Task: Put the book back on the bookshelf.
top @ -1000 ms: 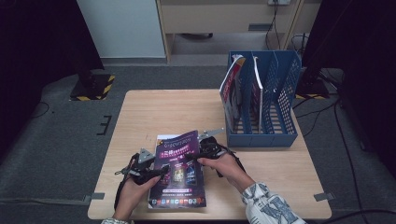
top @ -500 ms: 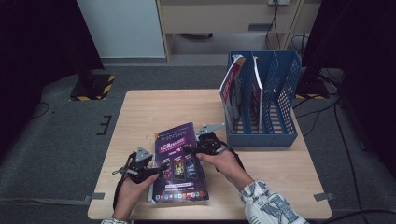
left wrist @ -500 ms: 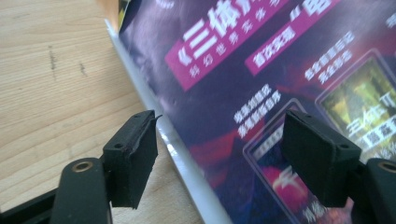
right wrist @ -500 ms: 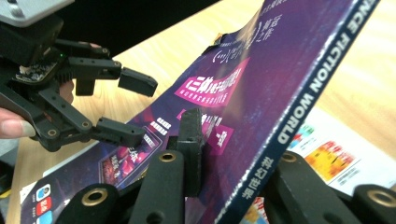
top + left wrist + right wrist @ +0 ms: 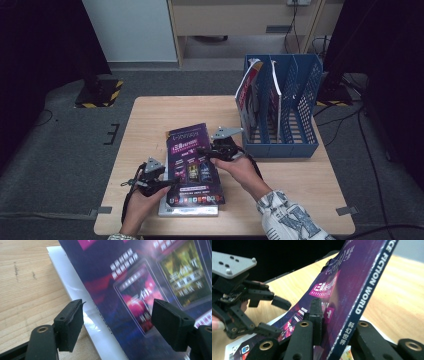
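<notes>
- The blue file rack (image 5: 295,107) stands at the far right of the wooden table (image 5: 150,115). It has several upright slots. Its leftmost slot holds a red-and-white magazine (image 5: 248,95) that leans out over the rack's left wall, and a thin white booklet (image 5: 274,90) stands in the next slot. The slots further right look bare.
- The purple magazine (image 5: 192,160) sits near the front middle of the table, well apart from the rack. Its right edge is raised off the table, and it partly covers a white magazine (image 5: 187,210) lying flat beneath it.
- The right gripper (image 5: 212,150) clamps the purple magazine's spine edge; its jaws have just been closing on it, and in the right gripper view the pad (image 5: 315,315) presses the cover.
- The left gripper (image 5: 167,184) is at the magazine's left edge with its jaws spread wide, one over the bare table and one over the cover, gripping nothing.
- Between the magazine and the rack the tabletop is bare.
</notes>
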### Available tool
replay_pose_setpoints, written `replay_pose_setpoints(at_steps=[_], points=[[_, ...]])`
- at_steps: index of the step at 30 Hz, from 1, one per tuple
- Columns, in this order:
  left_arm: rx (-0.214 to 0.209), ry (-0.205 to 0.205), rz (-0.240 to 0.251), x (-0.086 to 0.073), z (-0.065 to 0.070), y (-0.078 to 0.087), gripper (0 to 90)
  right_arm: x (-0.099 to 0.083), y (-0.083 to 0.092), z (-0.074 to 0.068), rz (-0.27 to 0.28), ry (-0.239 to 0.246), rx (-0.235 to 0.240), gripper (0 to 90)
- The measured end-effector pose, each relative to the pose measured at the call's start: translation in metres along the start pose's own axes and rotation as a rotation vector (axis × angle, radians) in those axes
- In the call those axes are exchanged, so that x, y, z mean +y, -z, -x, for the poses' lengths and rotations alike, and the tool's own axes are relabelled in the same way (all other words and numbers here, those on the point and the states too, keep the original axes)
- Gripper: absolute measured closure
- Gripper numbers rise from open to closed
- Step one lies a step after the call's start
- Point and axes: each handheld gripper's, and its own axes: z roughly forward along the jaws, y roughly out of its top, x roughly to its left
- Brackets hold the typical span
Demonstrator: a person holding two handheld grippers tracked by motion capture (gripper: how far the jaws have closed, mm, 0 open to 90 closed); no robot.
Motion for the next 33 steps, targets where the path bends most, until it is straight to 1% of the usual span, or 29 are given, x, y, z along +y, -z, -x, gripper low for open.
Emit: replay_pose_setpoints(at_steps=[6, 11, 12, 13, 14, 19, 22, 29, 30, 32, 33], points=[[-0.025, 0.016, 0.001, 0.0, 0.0, -0.001, 26.0, 0.003, 0.004, -0.001, 0.041, 0.016, -0.006, 78.4], [-0.043, 0.022, -0.001, -0.001, -0.001, -0.002, 26.1, 0.006, 0.006, -0.002, 0.063, 0.025, -0.006, 79.1], [-0.045, 0.023, -0.001, -0.001, -0.001, -0.001, 26.1, 0.009, 0.007, -0.002, 0.08, 0.023, -0.009, 79.6], [-0.045, 0.023, -0.001, -0.001, -0.001, -0.001, 26.1, 0.009, 0.007, -0.002, 0.08, 0.023, -0.009, 79.6], [-0.051, 0.023, -0.002, -0.001, -0.001, -0.001, 26.1, 0.01, 0.008, -0.002, 0.097, 0.027, -0.012, 80.2], [-0.061, 0.022, -0.007, -0.001, 0.0, -0.002, 26.5, 0.015, 0.011, -0.003, 0.14, 0.026, -0.017, 81.8], [-0.063, 0.017, -0.009, -0.001, 0.0, -0.002, 28.2, 0.016, 0.011, -0.004, 0.139, 0.032, -0.018, 82.0], [-0.094, 0.012, -0.01, -0.002, 0.001, -0.003, 36.8, 0.016, 0.01, -0.004, 0.137, 0.027, -0.011, 82.1], [-0.095, 0.011, -0.009, -0.002, 0.002, -0.003, 39.1, 0.016, 0.009, -0.004, 0.137, 0.025, -0.01, 82.1], [-0.091, 0.009, -0.009, -0.002, 0.002, -0.003, 40.0, 0.016, 0.009, -0.005, 0.137, 0.024, -0.007, 82.1], [-0.088, 0.008, -0.009, -0.002, 0.001, -0.003, 42.2, 0.016, 0.008, -0.005, 0.137, 0.023, -0.004, 82.1]])
